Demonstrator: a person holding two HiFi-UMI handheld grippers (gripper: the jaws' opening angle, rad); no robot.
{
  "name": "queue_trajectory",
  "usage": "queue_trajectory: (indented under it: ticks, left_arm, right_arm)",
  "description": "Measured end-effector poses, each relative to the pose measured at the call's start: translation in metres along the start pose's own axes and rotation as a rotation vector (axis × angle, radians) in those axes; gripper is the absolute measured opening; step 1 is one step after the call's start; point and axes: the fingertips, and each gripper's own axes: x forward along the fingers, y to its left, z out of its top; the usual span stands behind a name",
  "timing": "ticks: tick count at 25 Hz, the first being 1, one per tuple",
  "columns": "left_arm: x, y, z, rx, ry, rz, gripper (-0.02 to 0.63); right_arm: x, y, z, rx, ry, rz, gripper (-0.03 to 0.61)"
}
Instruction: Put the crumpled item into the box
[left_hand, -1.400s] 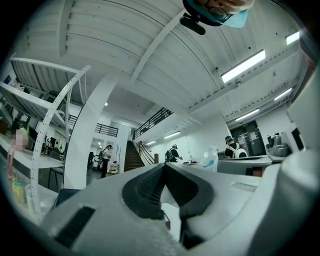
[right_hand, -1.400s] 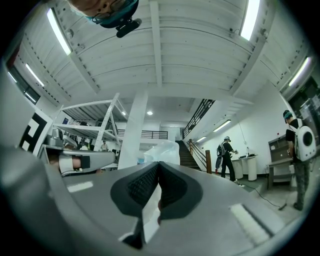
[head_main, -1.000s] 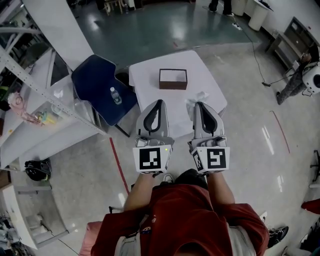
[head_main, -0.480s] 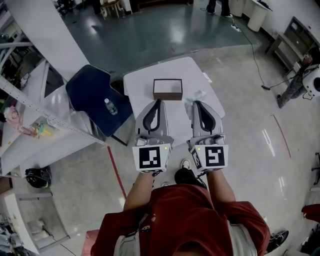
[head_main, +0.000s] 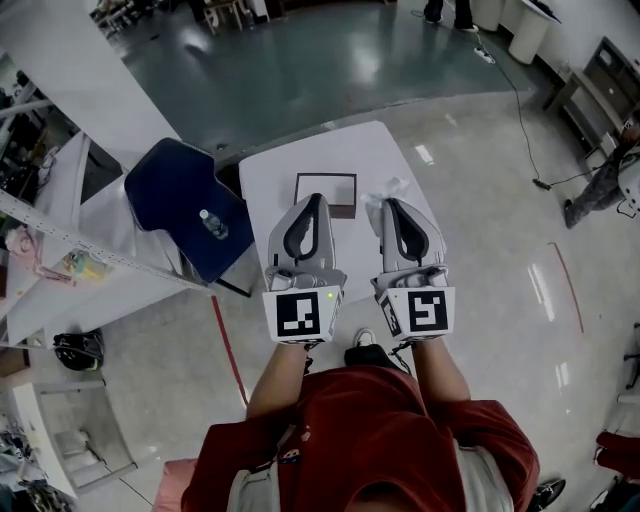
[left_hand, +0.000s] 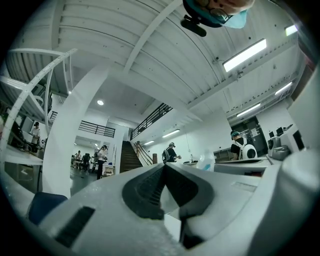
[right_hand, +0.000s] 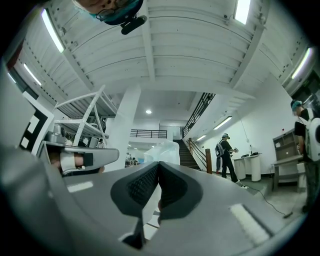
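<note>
Crumpled item (head_main: 393, 189): a pale, see-through wad on the white table (head_main: 330, 150), toward its right side, just right of the box (head_main: 326, 186) and apart from it. Its lower part is hidden behind the tip of the right gripper (head_main: 391, 205); the material is hard to tell. In the right gripper view the wad rises just beyond the jaw tips, not between them.

Box: dark walls, open top, pale inside. Its near edge is cut off by the left gripper (head_main: 314, 202). Contents can't be made out.

Right gripper: jaws pressed together, pinching nothing. Left gripper: the same, tips meeting with nothing in them.

Left of the table: blue chair (head_main: 180, 195), with a bottle (head_main: 210, 223) lying on the seat.
</note>
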Motion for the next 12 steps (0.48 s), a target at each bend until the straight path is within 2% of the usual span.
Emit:
queue_trajectory:
  ticks: [12]
  left_arm:
    - [0.070,-0.014,-0.011,0.013,0.000,0.079,0.003]
  right_arm:
    - [0.046,-0.056,-0.021,0.048,0.020,0.085,0.003]
